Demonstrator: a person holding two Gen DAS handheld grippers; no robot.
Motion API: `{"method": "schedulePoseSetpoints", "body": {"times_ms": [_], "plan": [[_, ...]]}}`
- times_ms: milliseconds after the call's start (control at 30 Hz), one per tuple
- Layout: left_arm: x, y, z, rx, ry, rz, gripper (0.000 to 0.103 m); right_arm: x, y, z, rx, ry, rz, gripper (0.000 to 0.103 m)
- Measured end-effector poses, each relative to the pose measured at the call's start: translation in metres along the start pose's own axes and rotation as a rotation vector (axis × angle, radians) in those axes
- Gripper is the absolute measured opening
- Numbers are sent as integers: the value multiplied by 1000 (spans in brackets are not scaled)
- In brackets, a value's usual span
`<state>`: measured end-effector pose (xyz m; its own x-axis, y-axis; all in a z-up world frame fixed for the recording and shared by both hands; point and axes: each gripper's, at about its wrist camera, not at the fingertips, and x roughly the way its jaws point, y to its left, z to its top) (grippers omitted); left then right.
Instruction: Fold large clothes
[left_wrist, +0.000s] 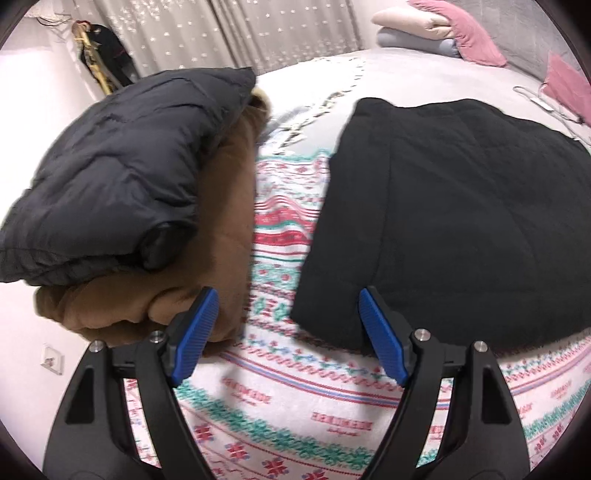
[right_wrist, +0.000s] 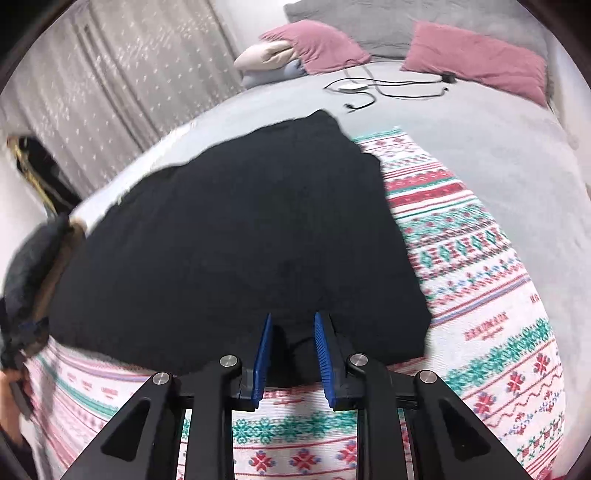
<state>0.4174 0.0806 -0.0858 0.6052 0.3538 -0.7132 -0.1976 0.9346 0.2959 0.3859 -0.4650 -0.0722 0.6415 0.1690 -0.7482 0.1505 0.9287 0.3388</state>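
Observation:
A black garment (left_wrist: 443, 214) lies folded flat on a patterned white, red and green blanket (left_wrist: 288, 391) on the bed. It also shows in the right wrist view (right_wrist: 240, 236). My left gripper (left_wrist: 288, 299) is open and empty, above the blanket between the black garment and a stack of folded clothes. My right gripper (right_wrist: 293, 323) hangs over the near edge of the black garment with its blue pads (right_wrist: 263, 354) a narrow gap apart. I cannot tell whether cloth is pinched between them.
A folded dark puffer jacket (left_wrist: 122, 177) lies on a folded brown garment (left_wrist: 207, 258) at the left. Pink pillows (right_wrist: 476, 55), a folded beige and blue bundle (right_wrist: 266, 61) and a white charger with cables (right_wrist: 351, 88) lie on the grey bedspread (right_wrist: 480, 147). Curtains (left_wrist: 258, 33) hang behind.

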Motion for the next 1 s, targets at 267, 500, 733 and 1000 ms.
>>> {"method": "schedulePoseSetpoints", "body": {"times_ms": [267, 500, 733, 1000], "plan": [[-45, -27, 12, 57, -85, 60, 76, -35, 9, 3, 77, -55, -6, 40], [-99, -148, 3, 312, -129, -249, 76, -12, 51, -9, 126, 114, 155, 51], [-81, -233, 14, 403, -66, -300, 77, 0, 19, -30, 265, 172, 230, 52], [-54, -266, 57, 452, -91, -227, 80, 0, -18, -39, 385, 73, 288, 54]]}}
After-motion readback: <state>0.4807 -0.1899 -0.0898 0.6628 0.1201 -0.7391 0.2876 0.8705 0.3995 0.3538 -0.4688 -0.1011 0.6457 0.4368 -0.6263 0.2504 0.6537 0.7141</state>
